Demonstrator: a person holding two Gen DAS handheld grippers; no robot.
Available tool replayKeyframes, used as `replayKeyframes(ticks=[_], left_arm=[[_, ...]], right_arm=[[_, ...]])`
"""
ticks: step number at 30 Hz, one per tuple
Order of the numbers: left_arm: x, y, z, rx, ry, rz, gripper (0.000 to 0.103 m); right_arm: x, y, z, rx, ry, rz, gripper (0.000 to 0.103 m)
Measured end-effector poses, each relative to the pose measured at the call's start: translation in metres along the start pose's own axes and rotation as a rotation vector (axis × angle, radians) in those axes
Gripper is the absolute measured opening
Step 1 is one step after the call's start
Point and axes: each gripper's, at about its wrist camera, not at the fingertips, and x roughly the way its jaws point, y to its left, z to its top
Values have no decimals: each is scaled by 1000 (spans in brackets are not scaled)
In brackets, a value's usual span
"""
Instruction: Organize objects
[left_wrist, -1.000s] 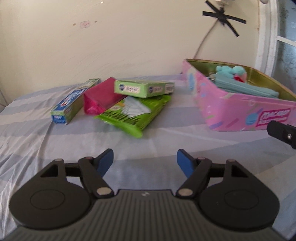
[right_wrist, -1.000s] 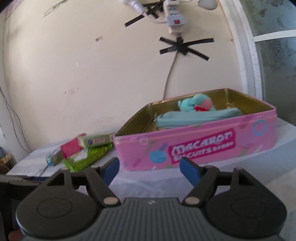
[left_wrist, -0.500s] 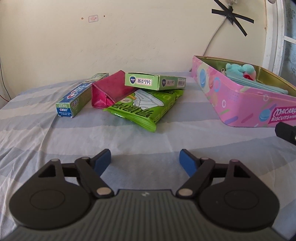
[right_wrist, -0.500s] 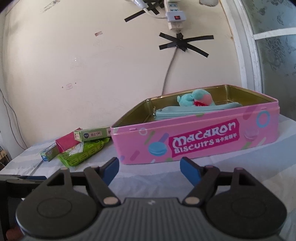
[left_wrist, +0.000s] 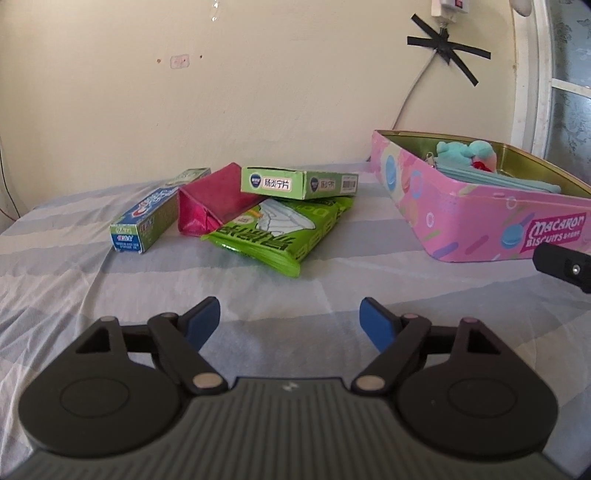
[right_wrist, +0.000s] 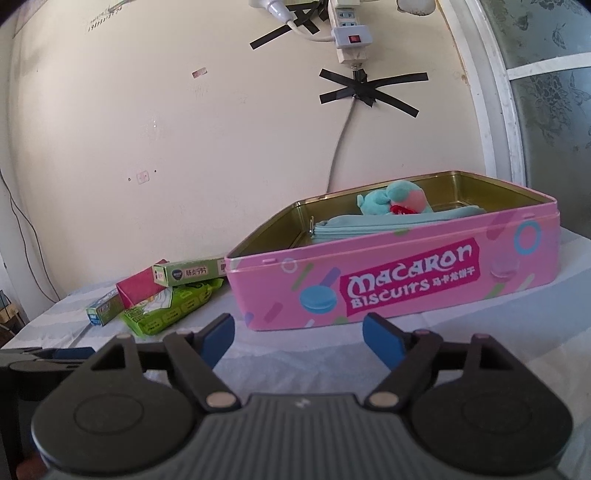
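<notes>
A pile lies on the striped sheet: a toothpaste box (left_wrist: 147, 218), a magenta pouch (left_wrist: 210, 203), a green medicine box (left_wrist: 299, 182) and a green packet (left_wrist: 280, 232). The pile also shows in the right wrist view, with the green packet (right_wrist: 173, 306) in front. An open pink biscuit tin (left_wrist: 480, 221) (right_wrist: 391, 280) holds a teal pouch (right_wrist: 388, 225) and a plush toy (right_wrist: 391, 197). My left gripper (left_wrist: 290, 319) is open and empty, short of the pile. My right gripper (right_wrist: 299, 336) is open and empty, in front of the tin.
A cream wall stands right behind the objects, with a taped cable (right_wrist: 347, 110) and a power strip (right_wrist: 347, 40). A window frame (right_wrist: 498, 92) is at the right. The right gripper's finger (left_wrist: 565, 266) shows at the left view's right edge.
Both grippers have tilted and shifted slightly; the pile and the tin now sit lower in both views. Both stay open. No object has moved.
</notes>
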Motion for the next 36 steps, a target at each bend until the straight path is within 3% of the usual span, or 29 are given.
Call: replayKeyframes(ticks=[7, 36], left_arm=[[1, 3, 0, -22, 5, -12, 89], [2, 8, 0, -42, 6, -29, 90]], right_arm=[[-1, 0, 0, 1, -1, -2, 80], [-1, 0, 0, 3, -2, -3, 81]])
